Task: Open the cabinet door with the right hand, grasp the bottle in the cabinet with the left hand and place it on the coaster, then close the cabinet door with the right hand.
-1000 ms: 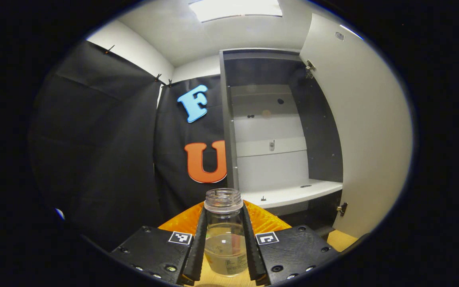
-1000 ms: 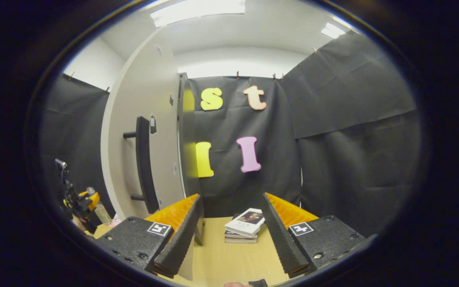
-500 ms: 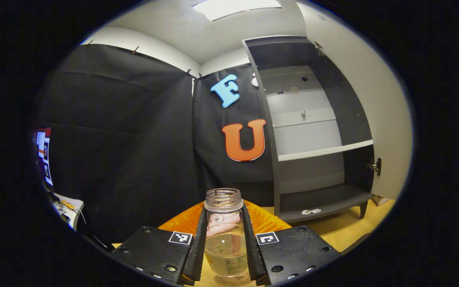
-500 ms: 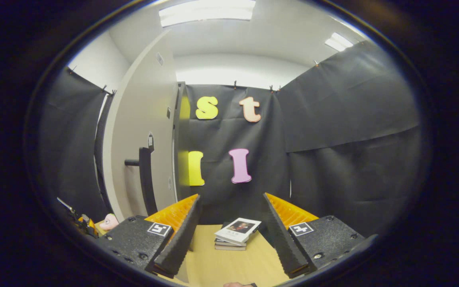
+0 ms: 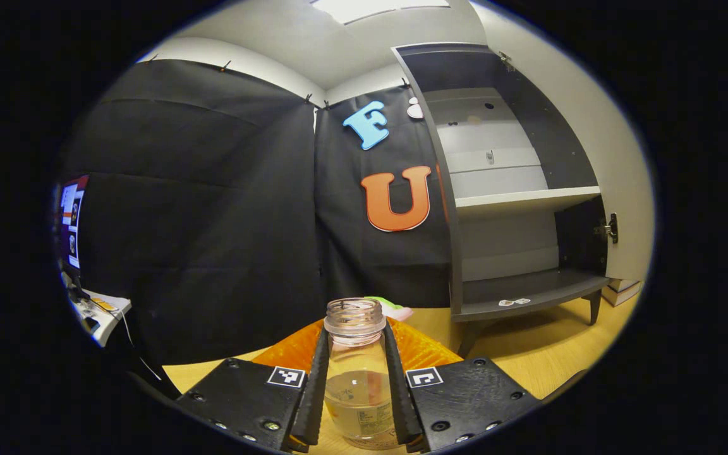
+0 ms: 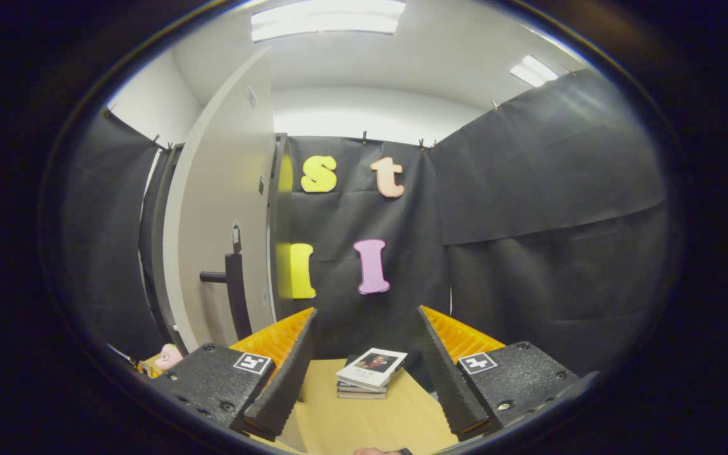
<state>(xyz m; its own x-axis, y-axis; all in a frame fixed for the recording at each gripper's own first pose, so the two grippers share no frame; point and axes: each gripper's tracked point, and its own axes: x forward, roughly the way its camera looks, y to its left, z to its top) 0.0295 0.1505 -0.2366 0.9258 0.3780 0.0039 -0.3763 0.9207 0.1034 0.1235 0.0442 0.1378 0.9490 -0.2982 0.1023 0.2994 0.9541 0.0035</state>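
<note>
Cabinet door point(image 6: 222, 208) open, bottle point(image 5: 356, 373) out and clamped in left gripper point(image 5: 356, 404) low over bench point(image 5: 547, 360); right gripper point(image 6: 364, 379) spread, coaster placement and door closing left.

1. Bottle point(image 5: 357, 373) sits upright between the left tongs point(image 5: 356, 404), over the tabletop point(image 5: 547, 360).
2. Cabinet point(image 5: 515, 196) stands behind, to the right, its door point(image 5: 610, 151) swung rightward.
3. Books point(image 6: 370, 374) lie stacked on the tabletop ahead of the right tongs point(image 6: 364, 379).

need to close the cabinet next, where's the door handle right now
In the right gripper view the dark bar handle stands upright on the open cabinet door, left of centre, just above and behind the open right gripper's left finger.
</note>
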